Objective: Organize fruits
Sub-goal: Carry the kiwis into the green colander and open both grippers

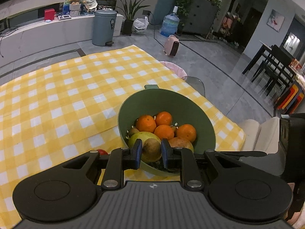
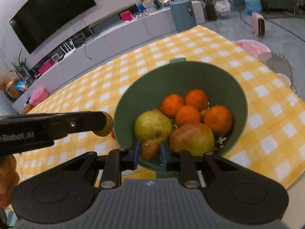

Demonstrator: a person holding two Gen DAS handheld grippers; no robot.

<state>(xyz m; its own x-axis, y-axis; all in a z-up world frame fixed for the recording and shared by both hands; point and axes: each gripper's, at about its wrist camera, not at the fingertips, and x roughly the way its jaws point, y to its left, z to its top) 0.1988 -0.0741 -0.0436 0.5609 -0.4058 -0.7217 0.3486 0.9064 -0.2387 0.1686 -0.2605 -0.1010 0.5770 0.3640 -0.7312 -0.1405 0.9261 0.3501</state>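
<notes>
The left hand-held gripper (image 1: pixel 151 152) is almost closed, and its blue pads press on a small brown fruit (image 1: pixel 152 149), probably a kiwi. In the right wrist view the same gripper comes in from the left as a black arm, and the brown fruit (image 2: pixel 105 125) at its tip hangs just beside the left wall of the bowl, above the cloth. The right hand-held gripper (image 2: pixel 150 151) is closed as well, and it holds a second brown kiwi-like fruit (image 2: pixel 150 150) between its blue pads, over the near rim of the bowl.

The green bowl (image 2: pixel 171 76) stands on the counter, which a yellow and white checked cloth (image 1: pixel 66 95) covers. It has small slots in its bottom and a tab on its far rim. Inside it lie four oranges (image 2: pixel 187 115) close together on the far side, a yellow-green pear (image 2: pixel 152 126) on the near left, and a reddish-yellow fruit (image 2: pixel 192 138) on the near right that touches the pear. A small red thing (image 1: pixel 102 152) lies on the cloth just left of the bowl; I cannot tell what it is.

Behind the counter, on the floor, stand a grey pedal bin (image 1: pixel 104 27), a blue water bottle (image 1: pixel 170 24) and a pink heater (image 1: pixel 172 45).
</notes>
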